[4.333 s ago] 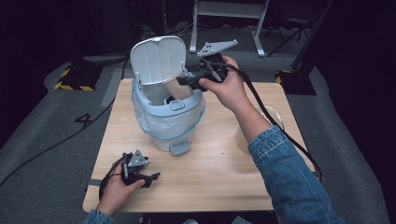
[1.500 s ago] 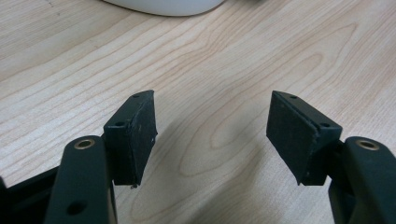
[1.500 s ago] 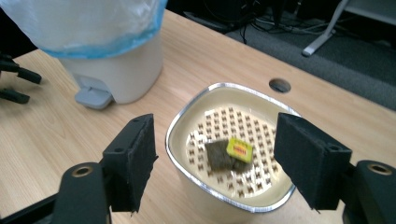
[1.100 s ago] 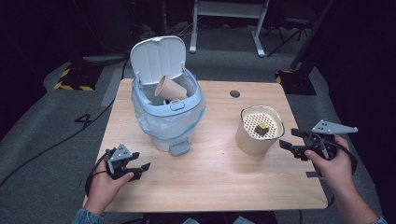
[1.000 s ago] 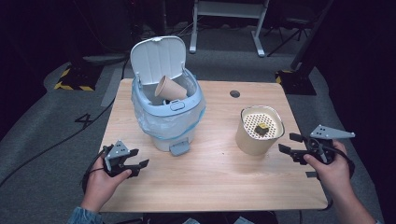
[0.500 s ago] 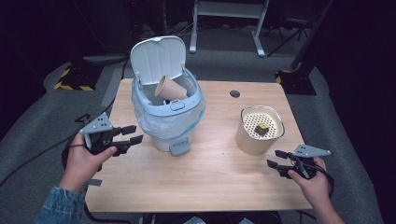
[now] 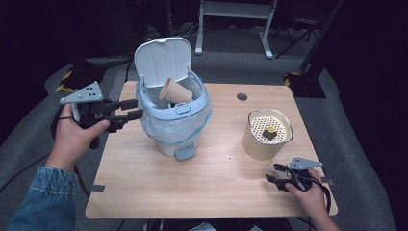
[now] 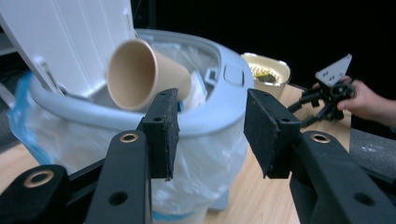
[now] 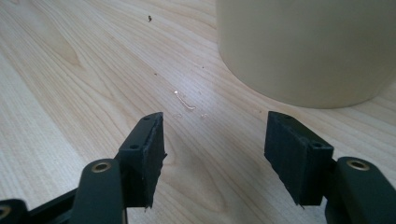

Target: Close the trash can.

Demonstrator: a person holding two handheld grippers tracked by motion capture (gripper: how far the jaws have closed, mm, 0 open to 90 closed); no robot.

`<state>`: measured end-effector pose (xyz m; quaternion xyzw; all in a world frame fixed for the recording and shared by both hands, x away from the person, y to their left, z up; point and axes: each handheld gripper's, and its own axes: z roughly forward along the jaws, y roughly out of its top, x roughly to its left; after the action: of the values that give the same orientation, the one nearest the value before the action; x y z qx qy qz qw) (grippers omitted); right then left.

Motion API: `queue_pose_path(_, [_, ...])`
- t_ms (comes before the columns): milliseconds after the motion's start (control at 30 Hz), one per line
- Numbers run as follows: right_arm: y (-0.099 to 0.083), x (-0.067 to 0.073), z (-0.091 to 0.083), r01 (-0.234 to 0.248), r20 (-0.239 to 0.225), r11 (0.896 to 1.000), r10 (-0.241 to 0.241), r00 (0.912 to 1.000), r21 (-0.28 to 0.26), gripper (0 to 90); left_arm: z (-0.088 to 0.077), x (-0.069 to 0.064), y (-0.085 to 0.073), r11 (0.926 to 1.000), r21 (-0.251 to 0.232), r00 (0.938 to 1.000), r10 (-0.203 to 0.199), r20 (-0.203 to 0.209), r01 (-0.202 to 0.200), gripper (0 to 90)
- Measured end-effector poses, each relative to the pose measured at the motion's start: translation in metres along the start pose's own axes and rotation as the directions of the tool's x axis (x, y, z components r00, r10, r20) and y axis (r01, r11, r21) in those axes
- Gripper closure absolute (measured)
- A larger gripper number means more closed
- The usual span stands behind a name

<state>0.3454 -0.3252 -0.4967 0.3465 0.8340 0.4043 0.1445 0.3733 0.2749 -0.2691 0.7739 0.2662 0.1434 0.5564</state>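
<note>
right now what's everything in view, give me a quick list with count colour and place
table: one, light wood, centre of the high view
pedal bin: one, pale blue-grey with a clear liner, lid up, left of the table's centre
paper cup: one, brown, lying tilted in the bin's mouth
canister: one, cream with a perforated top, right side of the table
small yellow piece: one, on the canister's top
left gripper: one, black, jaws open, held beside the bin's rim
right gripper: one, black, jaws open, low at the table's near right corner
</note>
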Motion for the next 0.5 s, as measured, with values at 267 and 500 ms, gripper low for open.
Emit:
queue_pose_path(267, [-0.004,0.000,0.004,0.005,0.006,1.000,-0.005,1.0000,0.016,41.7,0.003,0.016,0.028,0.9989,-0.014,0.9989,0.046,-0.009,-0.046,61.5])
queue_pose_path(500, [-0.004,0.003,0.005,0.034,0.022,0.999,-0.034,0.9992,0.024,40.5,0.012,0.033,0.053,0.9944,-0.034,0.9950,0.100,-0.003,-0.100,65.8])
